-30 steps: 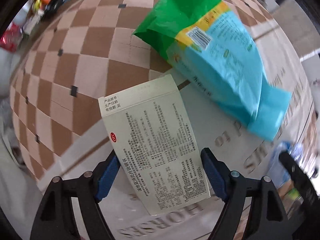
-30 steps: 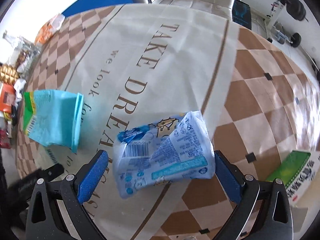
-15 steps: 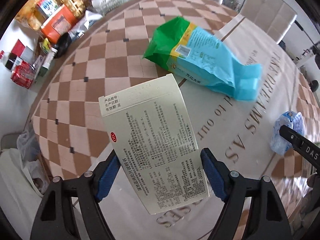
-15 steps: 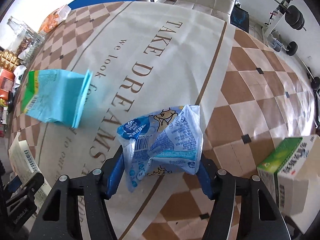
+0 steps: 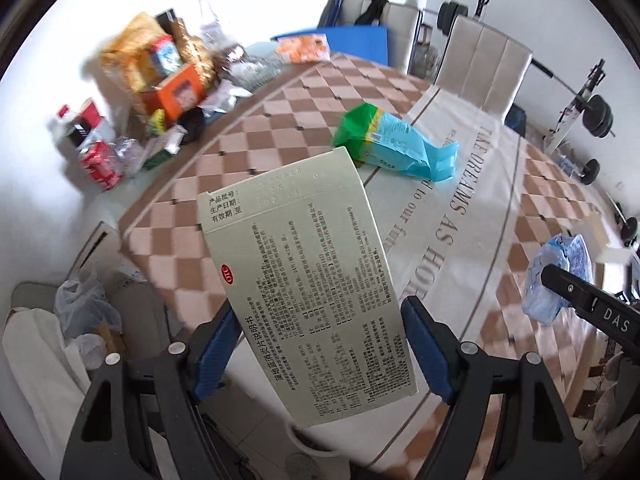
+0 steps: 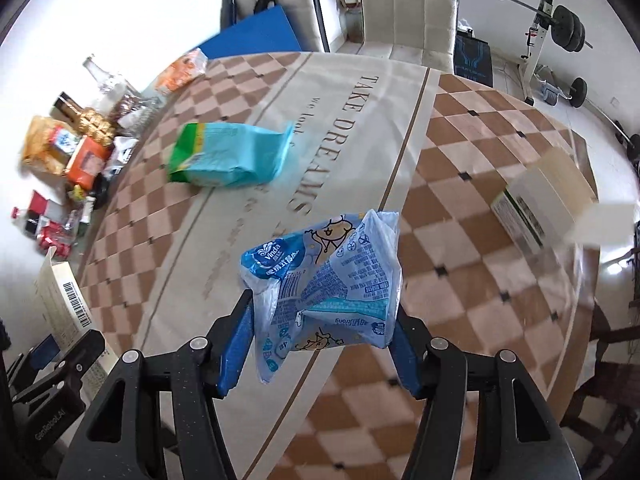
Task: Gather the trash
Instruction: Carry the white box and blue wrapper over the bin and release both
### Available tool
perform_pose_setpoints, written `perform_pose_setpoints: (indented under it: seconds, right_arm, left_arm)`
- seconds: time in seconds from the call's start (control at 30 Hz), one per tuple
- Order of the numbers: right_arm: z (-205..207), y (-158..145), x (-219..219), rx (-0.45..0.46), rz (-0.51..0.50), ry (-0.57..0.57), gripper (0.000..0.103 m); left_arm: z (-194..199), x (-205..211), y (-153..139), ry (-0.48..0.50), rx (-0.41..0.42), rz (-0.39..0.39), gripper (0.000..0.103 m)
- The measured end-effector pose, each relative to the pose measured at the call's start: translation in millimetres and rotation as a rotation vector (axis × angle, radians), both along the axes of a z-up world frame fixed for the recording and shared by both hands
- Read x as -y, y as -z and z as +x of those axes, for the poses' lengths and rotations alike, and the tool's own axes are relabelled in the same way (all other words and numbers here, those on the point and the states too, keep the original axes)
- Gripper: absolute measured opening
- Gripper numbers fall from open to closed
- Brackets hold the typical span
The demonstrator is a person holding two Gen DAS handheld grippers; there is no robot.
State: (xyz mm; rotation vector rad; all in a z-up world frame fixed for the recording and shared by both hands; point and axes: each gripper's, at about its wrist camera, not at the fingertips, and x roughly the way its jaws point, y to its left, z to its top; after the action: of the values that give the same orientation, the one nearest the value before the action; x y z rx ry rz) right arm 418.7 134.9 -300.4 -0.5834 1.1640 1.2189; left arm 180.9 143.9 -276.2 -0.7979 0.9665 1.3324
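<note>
My left gripper (image 5: 320, 352) is shut on a flattened pale medicine box (image 5: 308, 280) printed with black text, held above the table's near edge. My right gripper (image 6: 320, 344) is shut on a crumpled blue tissue wrapper (image 6: 328, 284), held above the table. The wrapper (image 5: 556, 276) also shows at the right of the left wrist view, and the medicine box (image 6: 64, 304) at the left of the right wrist view. A green and light-blue bag (image 5: 396, 144) (image 6: 228, 152) lies on the tablecloth.
The table has a brown checked cloth (image 6: 460, 240) with a lettered cream band. A clutter of packets and bottles (image 5: 160, 80) sits at its far left. A green and white carton (image 6: 536, 200) lies at the right. Chairs (image 6: 404, 8) stand behind. Plastic bags (image 5: 80, 312) lie low on the left.
Both grippers have lifted and pulled back from the table with their items. The right gripper closed on the tissue wrapper and raised it. More of the room now shows.
</note>
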Motion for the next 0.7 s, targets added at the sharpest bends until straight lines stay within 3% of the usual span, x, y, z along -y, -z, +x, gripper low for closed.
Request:
perform_pose_setpoints:
  seconds: [0.4, 0.53, 0.7]
  right_arm:
    - [-105, -64, 167, -0.021, 0.105, 0.037, 0.062]
    - [-128, -64, 208, -0.041, 0.095, 0.046, 0.062]
    - [-152, -38, 252, -0.061, 0.033, 0.021, 0.062]
  left_arm:
    - [-58, 118, -57, 0.141, 0.026, 0.068, 0.078]
    - [-68, 142, -53, 0.171, 0.042, 0.047, 0.078]
    - [-88, 173, -22, 0.157, 0.08, -0.045, 0.078]
